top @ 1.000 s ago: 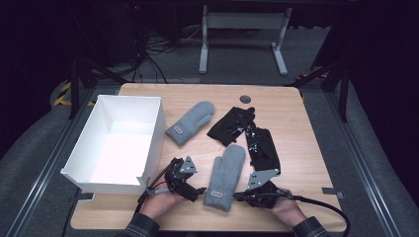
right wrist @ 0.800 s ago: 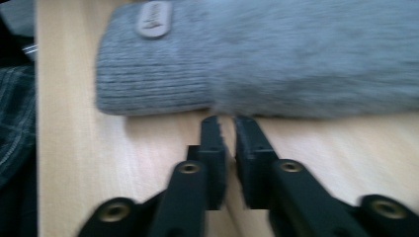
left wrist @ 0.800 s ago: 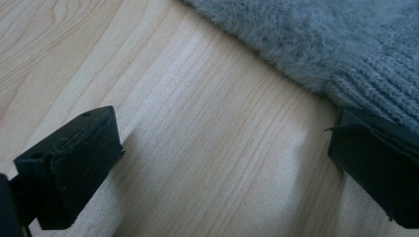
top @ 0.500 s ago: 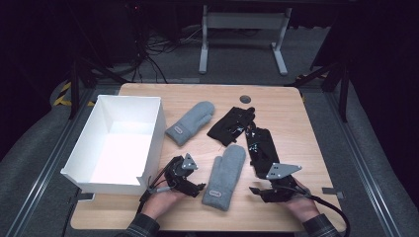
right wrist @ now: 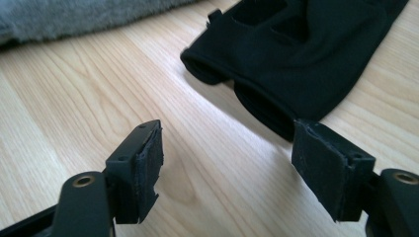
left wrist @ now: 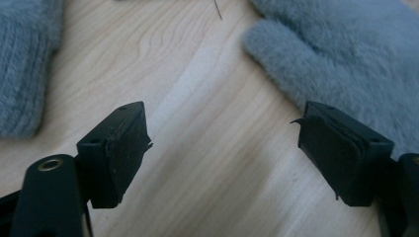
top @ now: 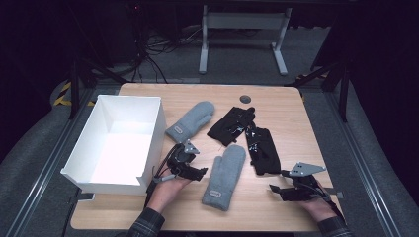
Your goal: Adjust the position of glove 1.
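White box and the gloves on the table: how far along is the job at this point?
Nothing looks packed yet: the white box holds nothing. Two grey mittens and two black gloves lie on the table. In hand: nothing. The left gripper, jaws just closing, sits beside the near mitten; the right gripper, jaws just opening, sits near the black glove's cuff. All four pieces remain.

The bench [top: 286,106] was pale wood with a smooth, matt grain. The grey mitten [top: 225,176] looked fuzzy, like fleece; the black glove [right wrist: 316,54] was smooth matt cloth. The box [top: 153,129] seemed white card.
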Tool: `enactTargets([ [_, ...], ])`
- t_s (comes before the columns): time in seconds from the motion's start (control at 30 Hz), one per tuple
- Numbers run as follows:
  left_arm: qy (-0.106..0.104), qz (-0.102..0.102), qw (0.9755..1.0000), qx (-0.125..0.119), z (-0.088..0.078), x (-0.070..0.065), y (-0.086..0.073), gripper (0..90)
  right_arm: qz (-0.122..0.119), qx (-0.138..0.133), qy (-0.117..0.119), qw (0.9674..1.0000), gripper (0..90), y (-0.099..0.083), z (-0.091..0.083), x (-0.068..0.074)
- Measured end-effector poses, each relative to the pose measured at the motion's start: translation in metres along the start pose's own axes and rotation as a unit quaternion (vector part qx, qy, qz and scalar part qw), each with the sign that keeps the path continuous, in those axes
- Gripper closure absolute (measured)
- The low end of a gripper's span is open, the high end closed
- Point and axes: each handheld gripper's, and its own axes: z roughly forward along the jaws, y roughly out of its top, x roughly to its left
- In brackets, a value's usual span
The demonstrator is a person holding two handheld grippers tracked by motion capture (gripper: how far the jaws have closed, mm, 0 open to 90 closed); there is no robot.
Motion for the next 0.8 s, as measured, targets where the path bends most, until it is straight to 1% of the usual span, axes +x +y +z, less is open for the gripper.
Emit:
enactTargets([
  [0.03, 0.001, 0.002, 1.0000, -0.007, 0.000, 0.001, 0.002, 21.6, 0.000, -0.001, -0.001, 1.0000, 28.2, -0.002, -0.001, 0.000],
  [0.07, 0.003, -0.001, 0.9999, -0.014, -0.001, 0.003, 0.005, 22.8, 0.000, -0.002, -0.001, 1.0000, 28.2, -0.003, -0.002, 0.000],
  [0.13, 0.015, -0.003, 0.9998, -0.011, 0.001, 0.007, 0.013, 24.2, 0.003, -0.002, -0.003, 1.0000, 27.5, -0.006, -0.003, -0.001],
  [0.2, 0.020, -0.013, 0.9995, -0.022, 0.002, 0.011, 0.018, 24.6, 0.004, -0.006, -0.003, 1.0000, 26.8, -0.009, -0.004, -0.003],
  [0.27, 0.027, -0.020, 0.9993, -0.017, 0.004, 0.016, 0.027, 24.8, 0.006, -0.008, -0.005, 0.9999, 25.4, -0.010, -0.005, -0.003],
  [0.3, 0.029, -0.021, 0.9991, -0.023, 0.005, 0.019, 0.030, 24.8, 0.005, -0.008, -0.007, 0.9999, 24.7, -0.011, -0.005, -0.004],
  [0.33, 0.027, -0.022, 0.9992, -0.019, 0.006, 0.022, 0.035, 25.3, 0.005, -0.012, -0.007, 0.9999, 24.4, -0.011, -0.005, -0.004],
  [0.4, 0.035, -0.020, 0.9990, -0.019, 0.009, 0.026, 0.043, 25.7, 0.003, -0.016, -0.008, 0.9998, 22.9, -0.013, -0.004, -0.004],
  [0.43, 0.036, -0.018, 0.9990, -0.016, 0.011, 0.029, 0.047, 25.9, 0.002, -0.017, -0.009, 0.9998, 22.3, -0.013, -0.004, -0.004],
  [0.5, 0.040, -0.020, 0.9988, -0.021, 0.014, 0.034, 0.055, 26.4, 0.002, -0.019, -0.009, 0.9998, 22.1, -0.013, -0.004, -0.004],
  [0.53, 0.042, -0.018, 0.9988, -0.020, 0.015, 0.036, 0.058, 26.7, 0.003, -0.019, -0.009, 0.9998, 21.9, -0.013, -0.004, -0.004],
  [0.6, 0.050, -0.016, 0.9985, -0.018, 0.018, 0.041, 0.064, 28.0, 0.004, -0.019, -0.010, 0.9998, 21.4, -0.013, -0.004, -0.005],
  [0.67, 0.051, -0.016, 0.9985, -0.015, 0.021, 0.047, 0.069, 30.0, 0.004, -0.019, -0.010, 0.9998, 21.3, -0.013, -0.003, -0.004],
  [0.73, 0.062, -0.009, 0.9980, -0.011, 0.026, 0.053, 0.073, 32.5, 0.004, -0.018, -0.010, 0.9998, 21.3, -0.013, -0.004, -0.005],
  [0.77, 0.064, -0.011, 0.9979, -0.007, 0.030, 0.058, 0.074, 35.7, 0.004, -0.018, -0.010, 0.9998, 21.3, -0.013, -0.004, -0.005],
  [0.8, 0.065, -0.016, 0.9977, -0.006, 0.033, 0.061, 0.074, 36.2, 0.004, -0.018, -0.010, 0.9998, 21.3, -0.013, -0.004, -0.005],
])
